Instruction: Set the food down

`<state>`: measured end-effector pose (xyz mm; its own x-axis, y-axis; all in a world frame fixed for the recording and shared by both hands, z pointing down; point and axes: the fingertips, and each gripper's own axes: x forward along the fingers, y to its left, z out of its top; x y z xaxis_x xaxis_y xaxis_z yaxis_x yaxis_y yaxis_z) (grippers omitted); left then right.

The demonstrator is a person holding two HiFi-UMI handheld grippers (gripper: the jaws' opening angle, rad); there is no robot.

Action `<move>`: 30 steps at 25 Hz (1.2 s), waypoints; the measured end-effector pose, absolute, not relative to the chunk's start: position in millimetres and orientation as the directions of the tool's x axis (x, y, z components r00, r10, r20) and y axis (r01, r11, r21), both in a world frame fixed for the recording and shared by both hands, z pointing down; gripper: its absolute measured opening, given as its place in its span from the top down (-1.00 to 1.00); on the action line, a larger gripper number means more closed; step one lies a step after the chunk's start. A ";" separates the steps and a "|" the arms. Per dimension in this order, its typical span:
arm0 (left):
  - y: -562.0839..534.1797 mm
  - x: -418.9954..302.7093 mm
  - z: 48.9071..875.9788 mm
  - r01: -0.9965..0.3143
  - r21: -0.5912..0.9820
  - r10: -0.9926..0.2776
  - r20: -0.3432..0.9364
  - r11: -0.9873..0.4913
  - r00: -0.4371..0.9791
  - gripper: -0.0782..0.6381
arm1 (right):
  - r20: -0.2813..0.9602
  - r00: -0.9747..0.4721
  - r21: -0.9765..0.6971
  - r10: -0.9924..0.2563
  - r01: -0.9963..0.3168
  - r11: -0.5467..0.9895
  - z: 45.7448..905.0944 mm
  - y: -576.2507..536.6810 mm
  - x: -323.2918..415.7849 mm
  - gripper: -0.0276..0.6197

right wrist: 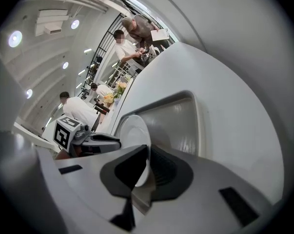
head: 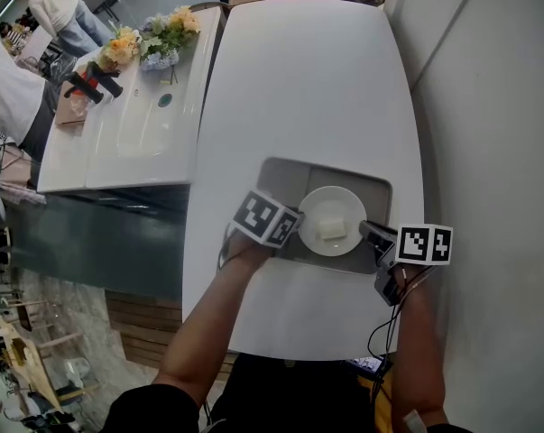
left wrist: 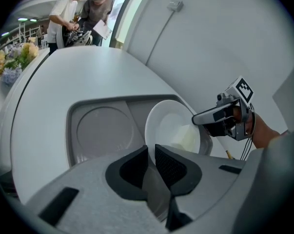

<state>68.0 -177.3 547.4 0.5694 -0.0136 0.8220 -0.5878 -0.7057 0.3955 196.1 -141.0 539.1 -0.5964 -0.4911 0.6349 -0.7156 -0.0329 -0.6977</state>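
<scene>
A white plate (head: 330,221) with a pale block of food (head: 332,229) sits over the right half of a grey tray (head: 279,175). My left gripper (head: 298,225) is shut on the plate's left rim, and my right gripper (head: 371,234) is shut on its right rim. In the left gripper view the plate (left wrist: 168,126) runs between the left gripper (left wrist: 151,161) pads, with the food (left wrist: 188,138) and the right gripper (left wrist: 216,116) beyond. In the right gripper view the plate (right wrist: 133,129) is edge-on in the right gripper (right wrist: 147,165). Whether the plate touches the tray I cannot tell.
The tray (left wrist: 100,126) has a round recess on its left side. It lies on a long white table (head: 308,79) beside a wall (head: 488,106). A second table (head: 136,124) at the left carries flowers (head: 159,36). People (left wrist: 81,11) stand far off.
</scene>
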 end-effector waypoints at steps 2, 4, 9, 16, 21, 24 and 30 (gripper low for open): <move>-177.2 68.3 546.7 -0.586 0.388 -0.016 0.825 -0.711 0.565 0.67 | 0.649 -0.585 -0.680 -0.486 -0.732 -0.026 539.8 -141.2 196.5 0.86; -177.5 69.9 545.2 -0.585 0.380 -0.021 0.827 -0.717 0.563 0.67 | 0.674 -0.566 -0.649 -0.475 -0.761 -0.013 541.8 -140.5 197.7 0.86; -177.4 70.0 547.7 -0.581 0.330 -0.040 0.846 -0.744 0.531 0.66 | 0.710 -0.526 -0.588 -0.468 -0.808 0.016 547.2 -141.1 197.4 0.85; -175.3 69.7 545.9 -0.581 0.276 -0.077 0.858 -0.765 0.508 0.66 | 0.750 -0.475 -0.506 -0.460 -0.860 0.063 546.2 -141.2 196.9 0.81; -175.8 69.8 548.0 -0.578 0.216 -0.105 0.876 -0.787 0.471 0.65 | 0.769 -0.445 -0.461 -0.459 -0.883 0.085 550.7 -143.7 197.5 0.79; -180.3 70.5 547.5 -0.565 0.152 -0.142 0.886 -0.811 0.442 0.64 | 0.777 -0.431 -0.439 -0.458 -0.893 0.097 551.5 -144.7 196.5 0.78; -175.2 70.6 550.7 -0.540 0.090 -0.173 0.892 -0.837 0.417 0.64 | 0.815 -0.360 -0.326 -0.455 -0.933 0.154 553.5 -143.2 195.5 0.74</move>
